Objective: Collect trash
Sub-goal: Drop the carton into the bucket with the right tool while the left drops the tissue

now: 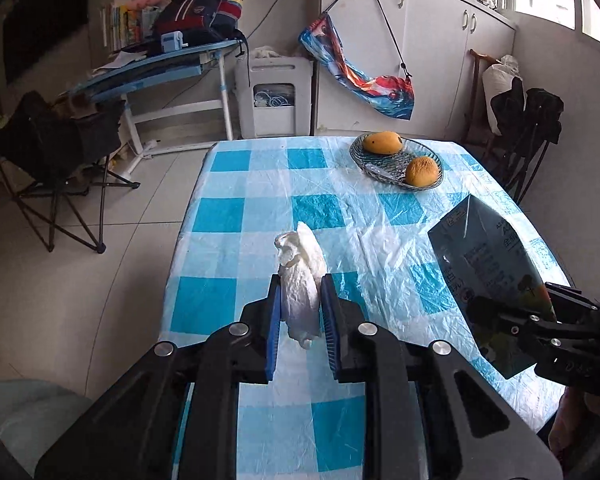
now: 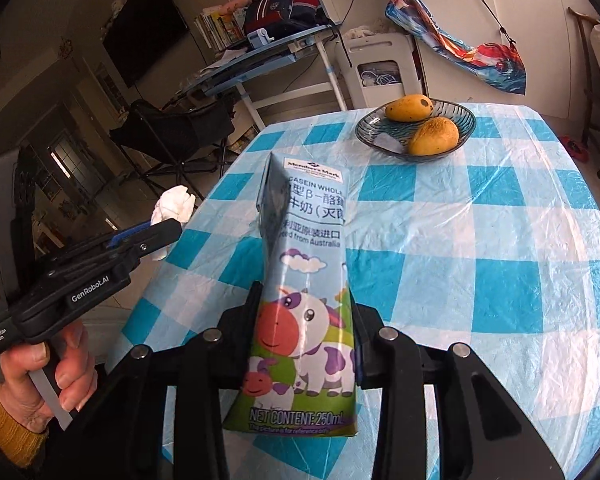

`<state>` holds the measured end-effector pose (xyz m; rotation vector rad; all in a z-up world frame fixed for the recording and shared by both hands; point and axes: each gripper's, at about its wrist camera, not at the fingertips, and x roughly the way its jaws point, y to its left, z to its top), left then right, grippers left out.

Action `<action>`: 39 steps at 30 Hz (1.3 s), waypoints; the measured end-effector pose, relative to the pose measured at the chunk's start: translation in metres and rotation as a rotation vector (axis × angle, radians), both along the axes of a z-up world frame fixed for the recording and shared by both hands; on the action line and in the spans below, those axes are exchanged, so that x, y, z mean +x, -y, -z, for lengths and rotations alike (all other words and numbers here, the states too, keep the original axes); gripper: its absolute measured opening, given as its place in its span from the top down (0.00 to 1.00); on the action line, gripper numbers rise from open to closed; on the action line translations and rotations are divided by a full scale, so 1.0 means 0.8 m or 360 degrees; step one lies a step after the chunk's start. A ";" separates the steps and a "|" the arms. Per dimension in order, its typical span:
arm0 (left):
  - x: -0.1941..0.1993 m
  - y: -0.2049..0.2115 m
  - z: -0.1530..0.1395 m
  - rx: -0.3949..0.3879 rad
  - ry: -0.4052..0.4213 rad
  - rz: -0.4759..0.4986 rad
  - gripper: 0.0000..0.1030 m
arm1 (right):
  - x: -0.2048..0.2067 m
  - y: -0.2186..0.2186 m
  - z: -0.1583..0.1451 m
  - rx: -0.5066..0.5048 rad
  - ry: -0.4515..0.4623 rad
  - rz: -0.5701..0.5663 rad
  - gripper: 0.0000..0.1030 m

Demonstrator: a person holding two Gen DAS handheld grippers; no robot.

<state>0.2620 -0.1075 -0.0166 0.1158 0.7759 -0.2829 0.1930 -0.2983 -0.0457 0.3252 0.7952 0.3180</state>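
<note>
Left gripper (image 1: pixel 300 296) clamped on a crumpled white tissue (image 1: pixel 302 280); blue pads (image 1: pixel 275 320) press it from both sides, and the wad pokes out past the fingertips and hangs a little below them, clear of the table. Right gripper (image 2: pixel 304 300) closed on a milk carton (image 2: pixel 306 280), cartoon cow print facing the camera, top end pointing away and tilted; the black fingers pinch its lower half from both sides, and the carton is lifted off the cloth. In the right wrist view a hand (image 2: pixel 40 372) with a mustard-yellow cuff squeezes the left gripper's trigger, tissue visible at its tip at the table's left edge. Table (image 1: pixel 228 216) covered with a blue-and-white checked plastic cloth. Glass bowl (image 2: pixel 416 124) at the far side holds two mangoes (image 2: pixel 434 136). Folding chair (image 1: pixel 56 148) on the tiled floor, left of the table.
</note>
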 end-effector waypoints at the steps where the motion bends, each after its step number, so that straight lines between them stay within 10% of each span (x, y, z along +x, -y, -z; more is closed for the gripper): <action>1: -0.013 -0.009 -0.005 -0.0005 0.0009 -0.0017 0.82 | -0.011 -0.002 -0.001 0.0026 0.0020 0.0009 0.64; 19: -0.190 -0.046 -0.042 -0.0081 0.0113 -0.0039 0.81 | -0.173 -0.047 -0.019 0.0042 0.0233 0.0009 0.64; 39: -0.300 -0.072 -0.015 -0.0085 0.0052 -0.0022 0.81 | -0.227 -0.113 0.055 -0.0178 -0.0147 -0.0138 0.61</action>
